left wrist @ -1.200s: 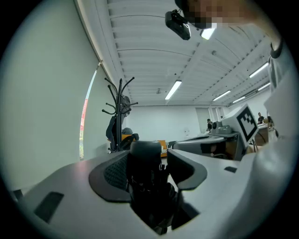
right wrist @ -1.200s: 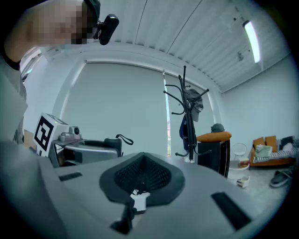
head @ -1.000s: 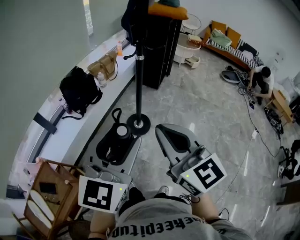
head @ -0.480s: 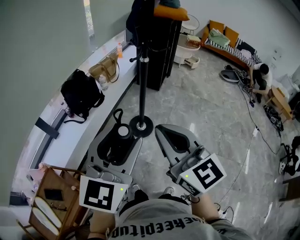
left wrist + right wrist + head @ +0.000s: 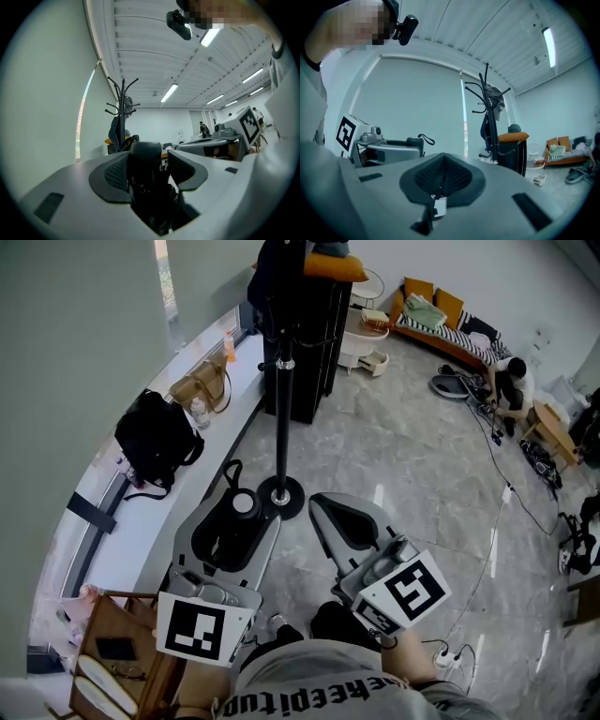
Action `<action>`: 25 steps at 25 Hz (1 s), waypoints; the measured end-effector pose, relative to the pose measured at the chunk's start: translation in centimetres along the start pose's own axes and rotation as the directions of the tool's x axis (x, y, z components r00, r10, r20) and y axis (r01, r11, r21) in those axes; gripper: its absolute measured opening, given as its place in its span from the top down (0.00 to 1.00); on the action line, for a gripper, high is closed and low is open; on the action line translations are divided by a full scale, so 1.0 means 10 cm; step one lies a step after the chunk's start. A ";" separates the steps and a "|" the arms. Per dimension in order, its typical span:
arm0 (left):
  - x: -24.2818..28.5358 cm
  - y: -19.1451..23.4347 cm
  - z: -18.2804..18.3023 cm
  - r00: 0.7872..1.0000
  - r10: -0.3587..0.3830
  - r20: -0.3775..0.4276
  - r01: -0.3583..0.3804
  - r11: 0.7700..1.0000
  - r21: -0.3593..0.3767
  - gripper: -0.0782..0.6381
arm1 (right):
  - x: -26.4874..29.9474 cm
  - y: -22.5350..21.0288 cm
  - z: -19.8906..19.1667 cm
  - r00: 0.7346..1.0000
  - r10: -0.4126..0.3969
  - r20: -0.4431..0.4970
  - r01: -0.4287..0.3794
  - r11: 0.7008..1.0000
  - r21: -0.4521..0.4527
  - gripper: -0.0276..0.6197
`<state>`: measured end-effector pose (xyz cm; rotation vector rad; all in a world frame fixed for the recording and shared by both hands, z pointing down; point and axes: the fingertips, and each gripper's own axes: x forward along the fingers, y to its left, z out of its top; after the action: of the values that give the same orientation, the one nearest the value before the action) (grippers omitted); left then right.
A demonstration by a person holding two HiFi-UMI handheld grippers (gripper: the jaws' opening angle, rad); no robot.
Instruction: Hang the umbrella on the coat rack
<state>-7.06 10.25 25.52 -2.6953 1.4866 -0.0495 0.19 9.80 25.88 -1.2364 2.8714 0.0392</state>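
Umbrella [image 5: 225,538] is the black folded one, and it's sitting right in the left claw [image 5: 234,517], standing up with both jaws clenched around it. In the left gripper view it fills the gap between the pads, and its wrist strap [image 5: 232,468] sticks out past the claw's tips. The right claw [image 5: 328,507] is just beside it, jaws pressed together with nothing in them. The coat rack [image 5: 281,418] is straight ahead, and from the head view its round base shows right next to the umbrella's top.
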 end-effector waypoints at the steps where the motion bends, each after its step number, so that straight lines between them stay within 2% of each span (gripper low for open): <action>1: 0.02 0.00 0.00 1.000 -0.005 0.000 0.005 1.000 -0.004 0.54 | 0.00 -0.03 0.00 1.000 -0.007 0.000 0.007 1.000 0.005 0.94; 9: 0.21 0.03 -0.03 1.000 -0.016 -0.009 0.016 1.000 -0.012 0.54 | 0.13 -0.20 -0.04 1.000 -0.002 0.006 0.002 0.999 0.032 0.94; 25: 0.94 0.34 -0.01 0.994 0.104 -0.021 -0.104 0.995 -0.007 0.54 | 0.70 -0.86 -0.01 0.992 0.128 0.017 -0.129 0.991 0.038 0.94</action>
<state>-4.87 0.47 25.33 -2.6270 1.6335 -0.0660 1.61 -1.15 25.66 -1.0387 2.9204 -0.0069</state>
